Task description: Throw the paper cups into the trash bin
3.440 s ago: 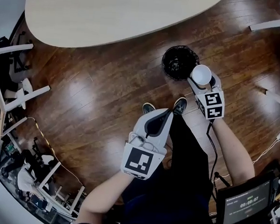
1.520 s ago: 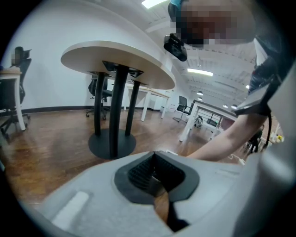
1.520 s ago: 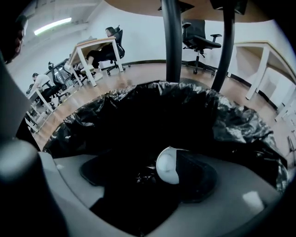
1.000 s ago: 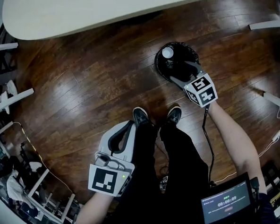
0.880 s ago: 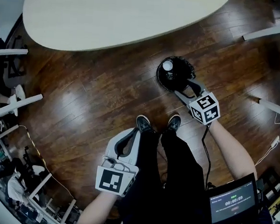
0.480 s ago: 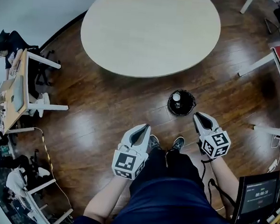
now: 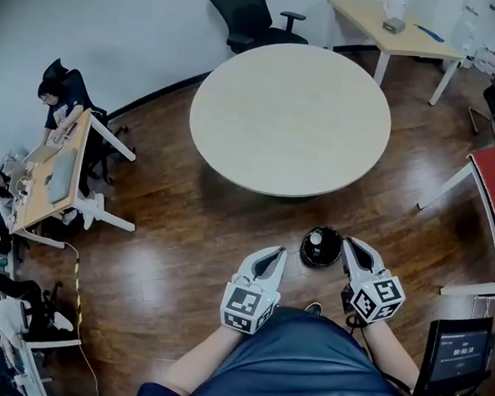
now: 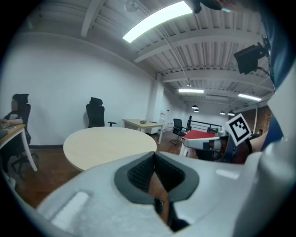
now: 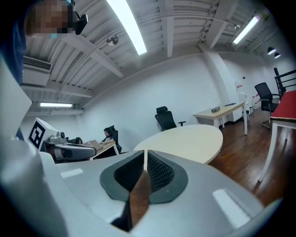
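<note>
In the head view a black trash bin (image 7: 321,247) stands on the wood floor just in front of the person's feet. A white paper cup (image 7: 316,237) lies inside it. My right gripper (image 7: 349,244) hovers beside the bin's right edge; its jaws are closing, the tips (image 9: 145,152) meeting with nothing between them. My left gripper (image 7: 275,253) is held to the bin's left, shut and empty, as the left gripper view (image 8: 155,155) also shows. Both gripper views look level across the room, and the bin is out of their sight.
A round pale table (image 7: 290,116) stands beyond the bin. A desk with a seated person (image 7: 57,98) is at the left, a black office chair (image 7: 242,13) and a long desk (image 7: 391,30) at the back, a red table (image 7: 494,200) at the right.
The right gripper let the cup go into the bin, drew back and closed its jaws. The head view rose and tilted up, taking in far more of the room. Both grippers came up together.
</note>
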